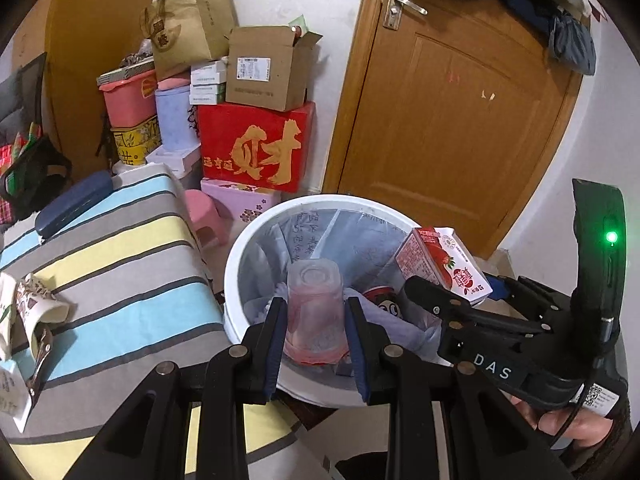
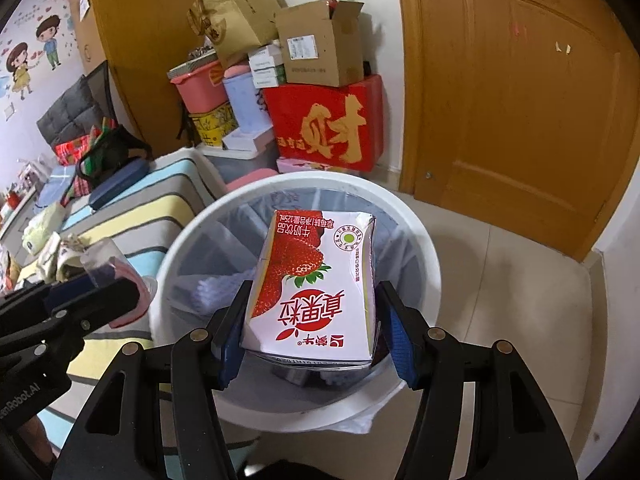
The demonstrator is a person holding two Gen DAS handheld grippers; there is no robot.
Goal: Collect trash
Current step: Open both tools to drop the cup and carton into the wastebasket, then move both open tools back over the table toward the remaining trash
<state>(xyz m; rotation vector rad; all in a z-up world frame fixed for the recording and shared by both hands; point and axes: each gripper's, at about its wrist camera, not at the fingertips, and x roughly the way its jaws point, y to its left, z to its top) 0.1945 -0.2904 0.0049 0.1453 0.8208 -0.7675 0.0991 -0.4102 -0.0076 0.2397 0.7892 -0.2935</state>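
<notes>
Left wrist view: the left gripper (image 1: pixel 316 320) has its fingers clamped on a clear plastic cup (image 1: pixel 315 312), turned bottom-up, hanging over the white bin (image 1: pixel 240 280).
Why the cup is held so: gripped by its sides with the open end toward the gripper, it should drop cleanly once the fingers part; that is my reading.
Right gripper (image 2: pixel 310 340): its fingers stand wide but are closed on a strawberry milk carton (image 2: pixel 316 288), one pad on each narrow side, over the bin's mouth.
Why both hover there: each piece of trash looks lined up above the opening, so letting go seems the next step.
Bin contents: a liner bag, some crumpled paper and a red can (image 1: pixel 380 294) already lie inside.
Only the left view shows: the can in the bin, the person's hand (image 1: pixel 560 416) under the right gripper, and a crumpled wrapper (image 1: pixel 36 308) on the striped cloth (image 1: pixel 120 264), likely trash not yet collected.
Only the right view shows: the carton's printed front, the tiled floor (image 2: pixel 500 280) beside the bin, and the cup from the side, close to the bin's rim.
Risk: the cup sits near the edge, so it may clip the rim.
</notes>
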